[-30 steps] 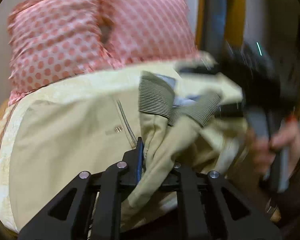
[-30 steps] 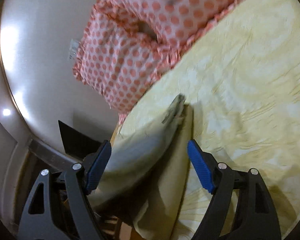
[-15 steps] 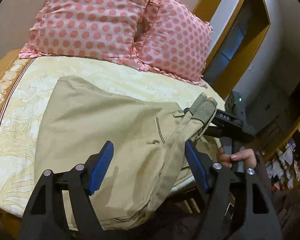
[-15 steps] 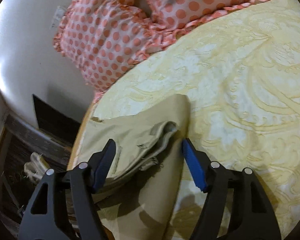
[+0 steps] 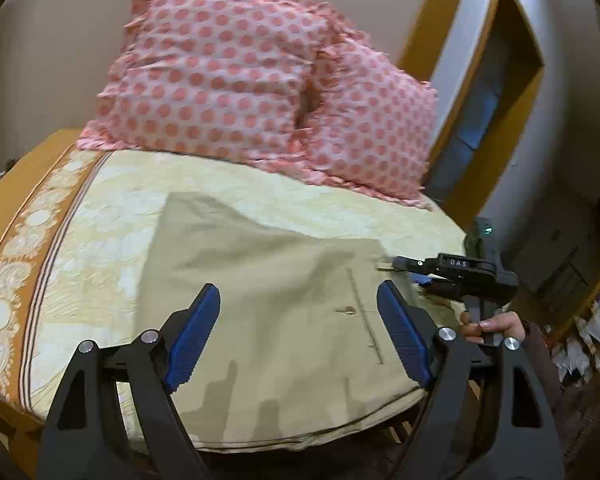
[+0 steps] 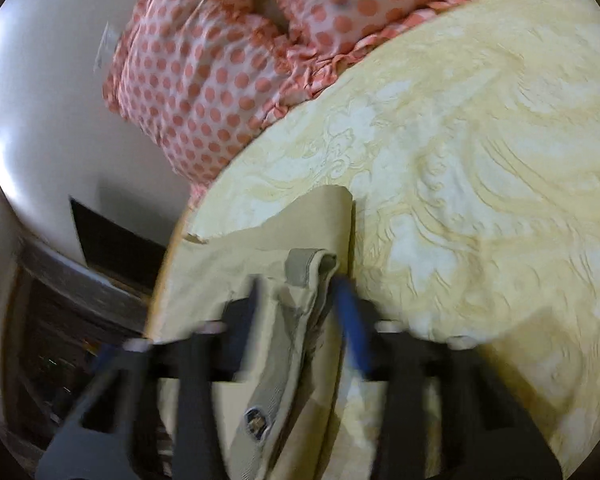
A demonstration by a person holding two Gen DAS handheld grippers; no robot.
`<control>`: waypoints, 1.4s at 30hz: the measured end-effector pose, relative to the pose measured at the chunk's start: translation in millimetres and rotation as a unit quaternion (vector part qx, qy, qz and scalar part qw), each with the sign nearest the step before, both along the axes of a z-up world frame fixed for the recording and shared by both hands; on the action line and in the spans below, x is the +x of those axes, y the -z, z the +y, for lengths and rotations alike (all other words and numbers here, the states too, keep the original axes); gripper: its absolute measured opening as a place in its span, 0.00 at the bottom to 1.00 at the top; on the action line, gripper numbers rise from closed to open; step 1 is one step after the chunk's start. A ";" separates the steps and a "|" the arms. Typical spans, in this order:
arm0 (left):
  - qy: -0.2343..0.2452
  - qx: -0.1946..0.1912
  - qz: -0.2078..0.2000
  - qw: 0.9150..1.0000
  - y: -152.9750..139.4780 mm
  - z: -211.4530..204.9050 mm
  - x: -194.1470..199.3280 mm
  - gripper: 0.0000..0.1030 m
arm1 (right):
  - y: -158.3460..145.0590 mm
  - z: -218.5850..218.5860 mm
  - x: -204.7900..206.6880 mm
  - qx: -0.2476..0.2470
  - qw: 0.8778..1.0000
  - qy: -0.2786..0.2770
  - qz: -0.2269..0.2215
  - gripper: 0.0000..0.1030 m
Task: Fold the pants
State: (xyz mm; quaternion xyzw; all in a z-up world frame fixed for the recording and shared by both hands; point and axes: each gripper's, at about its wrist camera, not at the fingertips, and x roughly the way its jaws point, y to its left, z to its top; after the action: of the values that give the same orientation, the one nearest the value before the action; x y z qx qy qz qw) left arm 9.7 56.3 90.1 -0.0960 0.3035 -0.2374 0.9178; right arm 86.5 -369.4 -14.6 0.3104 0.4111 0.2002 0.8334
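Beige pants (image 5: 276, 300) lie spread flat on the bed's near edge, back pocket and button up. My left gripper (image 5: 300, 332) is open and empty, hovering above them. My right gripper (image 5: 420, 276) is at the pants' right edge, held by a hand. In the right wrist view the pants' waistband (image 6: 296, 320), with its metal button, lies between the fingers of the right gripper (image 6: 300, 320). The fingers are blurred and close in around the fabric with a gap still showing.
Two pink polka-dot pillows (image 5: 236, 80) lean at the head of the bed. The yellow patterned bedsheet (image 6: 480, 184) stretches beyond the pants. An orange-trimmed doorway (image 5: 496, 120) stands at the right, clutter on the floor below.
My left gripper let go of the pants, opened and drew back above them. The pants now lie flatter. My right gripper's fingers have closed in around the waistband.
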 end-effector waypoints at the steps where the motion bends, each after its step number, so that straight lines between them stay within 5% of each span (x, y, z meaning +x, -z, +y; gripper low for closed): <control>1: -0.005 0.001 0.001 1.000 1.2 2.1 0.7 0.79 | -3.0 3.8 -0.4 -0.020 1.000 -0.003 -0.011 0.27; 4: -0.015 -0.005 0.008 1.000 5.7 9.3 4.0 0.79 | -14.7 20.5 -8.3 -0.108 0.992 -0.018 -0.056 0.28; 8: -0.021 -0.009 0.019 1.000 11.2 12.7 6.5 0.79 | -25.9 42.6 -24.2 -0.224 0.968 -0.028 -0.111 0.28; 13: -0.016 -0.004 0.029 0.999 16.6 8.3 11.2 0.79 | -28.5 54.8 -39.1 -0.257 0.952 -0.061 -0.154 0.39; 16: -0.014 -0.001 0.033 0.999 18.2 5.4 14.5 0.79 | -23.4 54.9 -27.3 -0.234 0.961 -0.079 -0.127 0.41; 17: -0.015 -0.001 0.033 0.999 18.3 4.8 14.5 0.79 | -19.0 54.0 -20.1 -0.218 0.966 -0.086 -0.106 0.38; 19: -0.017 -0.001 0.033 0.999 17.9 5.1 15.0 0.79 | -14.0 51.2 -12.9 -0.204 0.971 -0.091 -0.089 0.10; 21: -0.023 0.001 0.032 0.999 16.8 7.6 16.5 0.79 | -20.6 43.6 -10.7 -0.160 0.977 -0.098 -0.098 0.06; 24: -0.036 0.000 0.029 0.999 14.1 12.0 19.8 0.79 | -44.2 42.5 -2.8 -0.167 0.973 -0.098 -0.125 0.05; 27: -0.052 0.003 0.026 0.998 11.8 16.8 25.5 0.79 | -51.4 46.1 18.5 -0.199 0.967 -0.087 -0.132 0.05; 29: -0.067 0.012 0.027 0.997 12.0 22.5 31.7 0.79 | -35.9 47.6 39.0 -0.223 0.966 -0.093 -0.093 0.10; 32: -0.094 0.032 0.032 0.995 13.2 39.1 47.2 0.81 | -23.3 30.9 36.0 -0.188 0.978 -0.073 -0.055 0.33; 33: -0.098 0.034 0.036 0.994 14.2 46.1 54.9 0.81 | -24.9 21.3 28.1 -0.164 0.983 -0.056 -0.054 0.50; 39: -0.062 0.055 0.121 0.989 50.6 63.3 131.3 0.81 | -5.4 11.9 18.4 -0.112 0.992 -0.053 -0.022 0.40; 42: -0.037 0.024 0.173 0.984 75.7 69.4 161.6 0.81 | -4.6 13.7 25.3 -0.097 0.994 -0.052 -0.022 0.36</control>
State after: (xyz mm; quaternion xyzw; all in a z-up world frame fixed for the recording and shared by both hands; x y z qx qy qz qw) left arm 171.2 125.7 14.4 -0.1248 0.4593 -0.1763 0.8616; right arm 111.8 -355.7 -10.1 0.2016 0.4257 0.2088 0.8570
